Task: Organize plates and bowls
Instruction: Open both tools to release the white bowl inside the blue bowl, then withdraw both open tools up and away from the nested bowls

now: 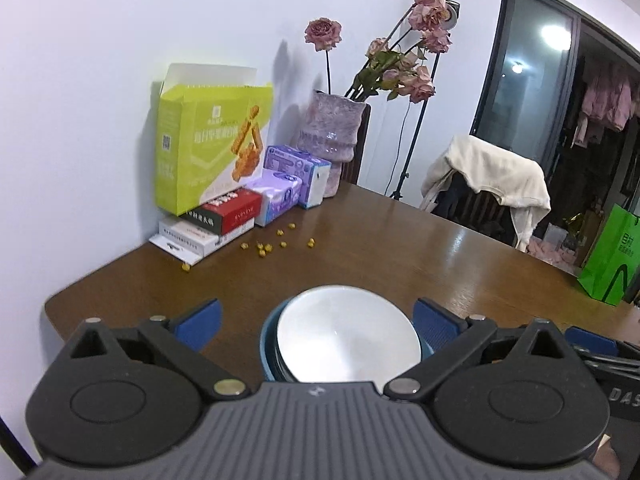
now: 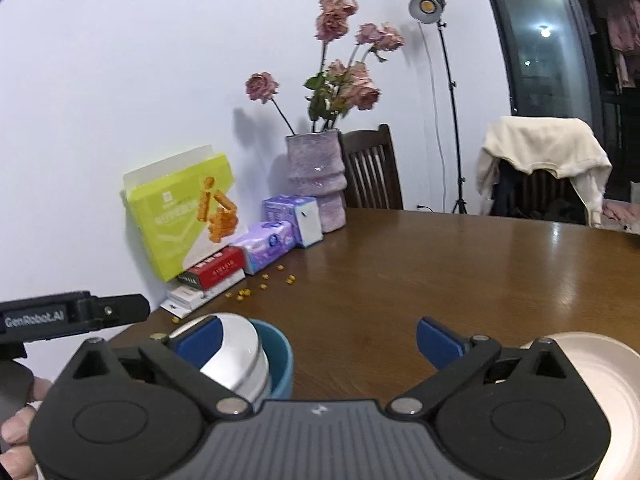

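White bowl (image 1: 348, 336), nested in blue bowl (image 1: 267, 340), between open left tool (image 1: 318, 320).

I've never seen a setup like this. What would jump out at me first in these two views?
Probably the tall pinkish vase of wilted roses against the wall at the table's far edge, with the bright lime-green snack box propped on smaller boxes to its left. Nearer the cameras, shiny white bowls sit nested inside a blue bowl on the brown wooden table, and a cream plate lies at the right. Both pairs of blue-padded jaws stand wide open, holding nothing.
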`<act>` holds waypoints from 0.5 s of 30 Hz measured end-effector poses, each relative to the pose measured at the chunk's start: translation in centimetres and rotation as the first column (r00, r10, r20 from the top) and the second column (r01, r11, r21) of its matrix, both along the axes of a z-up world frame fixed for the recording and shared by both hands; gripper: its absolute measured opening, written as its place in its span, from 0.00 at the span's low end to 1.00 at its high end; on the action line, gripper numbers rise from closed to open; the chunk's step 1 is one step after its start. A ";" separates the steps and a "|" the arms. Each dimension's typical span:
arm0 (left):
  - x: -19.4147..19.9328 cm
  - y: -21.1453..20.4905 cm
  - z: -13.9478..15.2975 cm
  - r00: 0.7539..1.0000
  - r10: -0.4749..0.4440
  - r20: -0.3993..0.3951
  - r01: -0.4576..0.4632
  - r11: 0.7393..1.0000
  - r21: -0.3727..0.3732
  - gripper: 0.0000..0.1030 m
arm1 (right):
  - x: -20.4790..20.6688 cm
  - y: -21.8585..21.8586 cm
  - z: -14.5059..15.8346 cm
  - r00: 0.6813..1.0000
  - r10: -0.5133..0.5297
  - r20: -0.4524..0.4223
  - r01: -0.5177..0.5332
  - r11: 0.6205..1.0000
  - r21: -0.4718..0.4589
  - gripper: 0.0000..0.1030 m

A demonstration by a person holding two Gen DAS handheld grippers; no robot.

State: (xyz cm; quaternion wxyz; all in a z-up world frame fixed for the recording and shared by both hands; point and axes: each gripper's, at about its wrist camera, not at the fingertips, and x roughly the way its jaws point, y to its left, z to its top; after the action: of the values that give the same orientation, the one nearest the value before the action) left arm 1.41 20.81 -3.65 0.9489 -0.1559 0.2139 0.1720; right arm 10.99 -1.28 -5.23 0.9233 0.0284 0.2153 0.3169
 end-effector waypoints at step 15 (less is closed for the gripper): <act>-2.6 -1.8 -3.9 0.999 -0.002 0.044 0.002 1.000 -0.021 1.00 | -5.4 -4.2 -3.8 0.990 -0.141 0.030 0.139 0.989 0.054 1.00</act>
State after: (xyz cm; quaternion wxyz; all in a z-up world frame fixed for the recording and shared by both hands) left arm -1.23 18.98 -7.50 0.9518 -0.1693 0.1949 0.1653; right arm 5.56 -5.47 -9.00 0.9457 0.0620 0.1887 0.2573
